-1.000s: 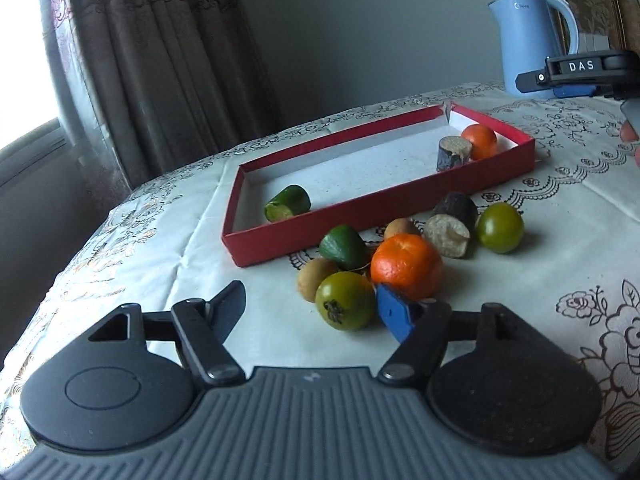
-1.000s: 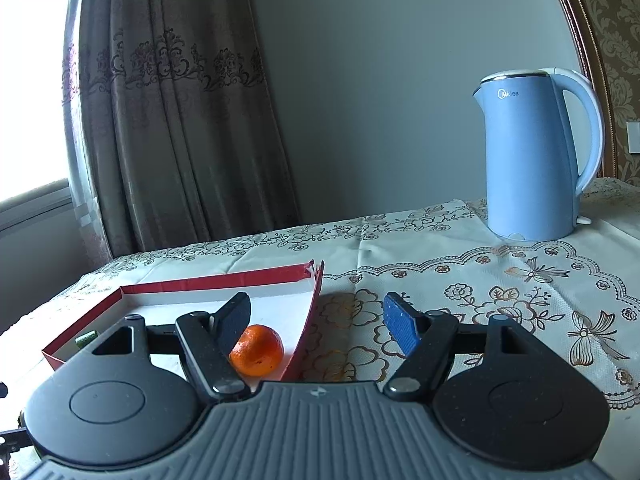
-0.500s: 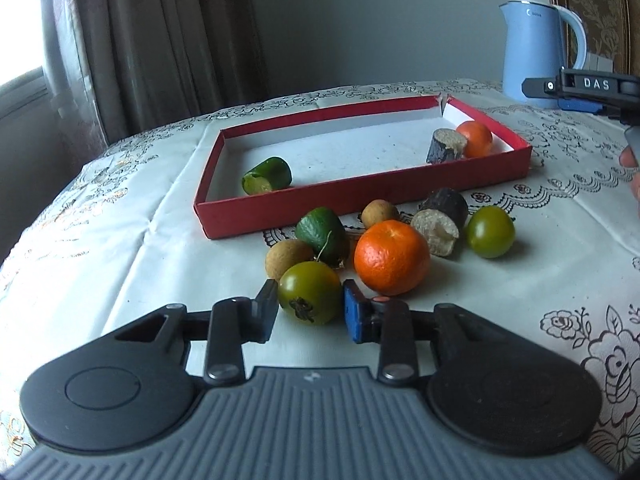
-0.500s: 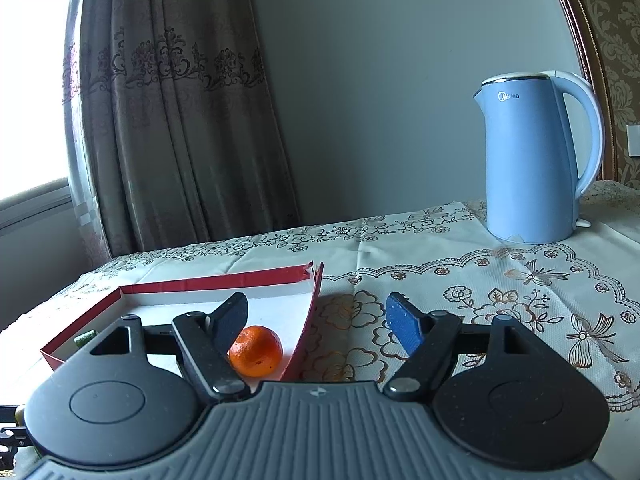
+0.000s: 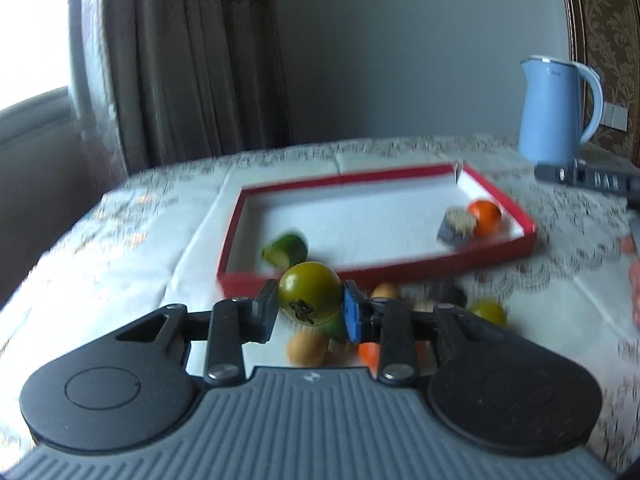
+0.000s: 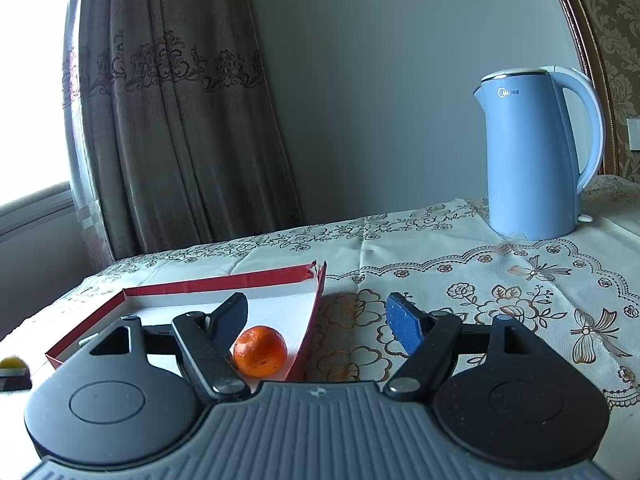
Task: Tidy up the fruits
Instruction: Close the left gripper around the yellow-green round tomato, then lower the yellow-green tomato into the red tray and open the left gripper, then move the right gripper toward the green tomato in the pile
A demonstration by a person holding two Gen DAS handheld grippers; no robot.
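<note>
Left gripper (image 5: 310, 311) is clamped on a round olive-green fruit (image 5: 310, 295) near the shallow red cardboard tray (image 5: 436, 269), while the right gripper (image 6: 318, 322) sits spread wide, holding nothing.

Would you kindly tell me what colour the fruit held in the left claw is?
Olive green, browner low around its dark calyx. The fruit shows best in the left wrist view, clamped in the left claw.

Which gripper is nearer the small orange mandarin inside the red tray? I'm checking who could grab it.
Right. The right gripper hangs open just above the small orange mandarin; the left gripper, holding a green round fruit, sits before the red tray's opposite end.
</note>
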